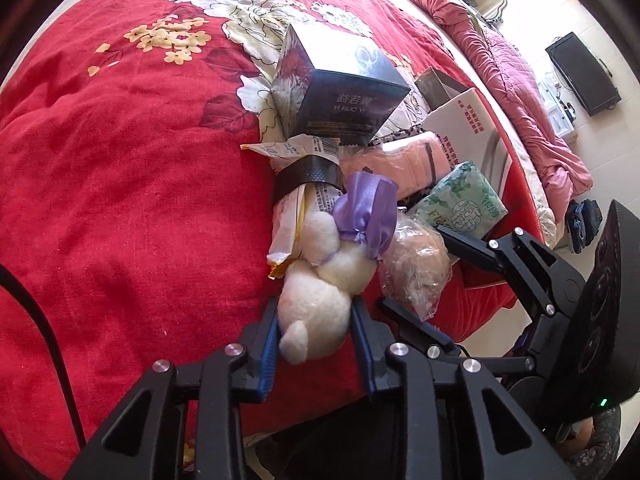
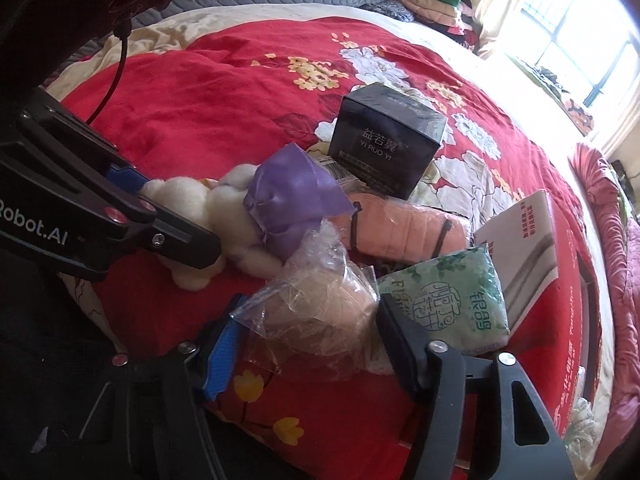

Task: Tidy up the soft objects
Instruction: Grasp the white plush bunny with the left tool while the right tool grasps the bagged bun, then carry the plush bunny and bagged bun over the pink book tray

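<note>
A white plush toy [image 1: 320,292] with a purple satin bow [image 1: 370,210] lies on the red floral bedspread [image 1: 120,180]. My left gripper [image 1: 316,312] has its jaws closed on the plush's lower body; it also shows in the right wrist view [image 2: 180,216] on the plush [image 2: 224,208]. A tan soft object in a clear plastic bag [image 2: 320,308] lies between the wide-open jaws of my right gripper [image 2: 308,320], seemingly untouched. In the left wrist view the bag [image 1: 416,268] sits beside the plush, with the right gripper [image 1: 424,276] around it.
A dark box [image 2: 386,138] stands behind the pile. A pink folded towel [image 2: 408,232], a green tissue pack [image 2: 448,300], a white carton [image 2: 528,248] and a taped snack packet [image 1: 296,184] crowd around. A pink quilt [image 1: 512,72] lies on the bed's far side.
</note>
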`<state>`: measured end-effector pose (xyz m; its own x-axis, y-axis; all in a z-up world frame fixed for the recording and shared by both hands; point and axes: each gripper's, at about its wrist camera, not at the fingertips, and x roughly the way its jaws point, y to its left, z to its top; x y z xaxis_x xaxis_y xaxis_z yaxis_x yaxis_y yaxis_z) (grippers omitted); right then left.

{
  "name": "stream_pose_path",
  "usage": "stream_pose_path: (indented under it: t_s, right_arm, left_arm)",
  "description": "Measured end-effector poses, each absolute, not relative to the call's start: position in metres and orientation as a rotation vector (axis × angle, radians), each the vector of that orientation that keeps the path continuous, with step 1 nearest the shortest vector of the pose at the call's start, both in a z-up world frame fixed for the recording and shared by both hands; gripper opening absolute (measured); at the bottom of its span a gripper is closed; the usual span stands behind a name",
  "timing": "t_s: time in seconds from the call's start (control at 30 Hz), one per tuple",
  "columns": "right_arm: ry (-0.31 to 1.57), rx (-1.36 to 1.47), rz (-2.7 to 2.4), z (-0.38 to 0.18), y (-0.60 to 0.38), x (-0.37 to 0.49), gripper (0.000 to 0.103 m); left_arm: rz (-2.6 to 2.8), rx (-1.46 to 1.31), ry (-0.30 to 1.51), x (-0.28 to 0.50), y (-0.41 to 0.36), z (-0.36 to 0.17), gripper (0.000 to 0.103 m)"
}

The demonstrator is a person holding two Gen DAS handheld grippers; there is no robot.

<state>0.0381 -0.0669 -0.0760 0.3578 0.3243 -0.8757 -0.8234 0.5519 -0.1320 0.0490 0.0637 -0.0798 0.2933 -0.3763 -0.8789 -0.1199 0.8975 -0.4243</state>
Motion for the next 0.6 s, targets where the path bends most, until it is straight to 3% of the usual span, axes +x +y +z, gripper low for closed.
stream_pose_path:
  t_s: [0.07, 0.6]
  right_arm:
    - [0.928, -0.586, 0.814, -0.073, -0.071, 0.041, 0.058]
    - [0.836, -0.359, 0.756, -0.013, -0.107, 0.045, 0.057]
  left_arm:
    - [-0.183, -0.467, 1.266, 0.047, 0.065, -0.080, 0.032]
    - [-0.155, -0.406, 1.130, 0.036, 0.066, -0.019, 0.031]
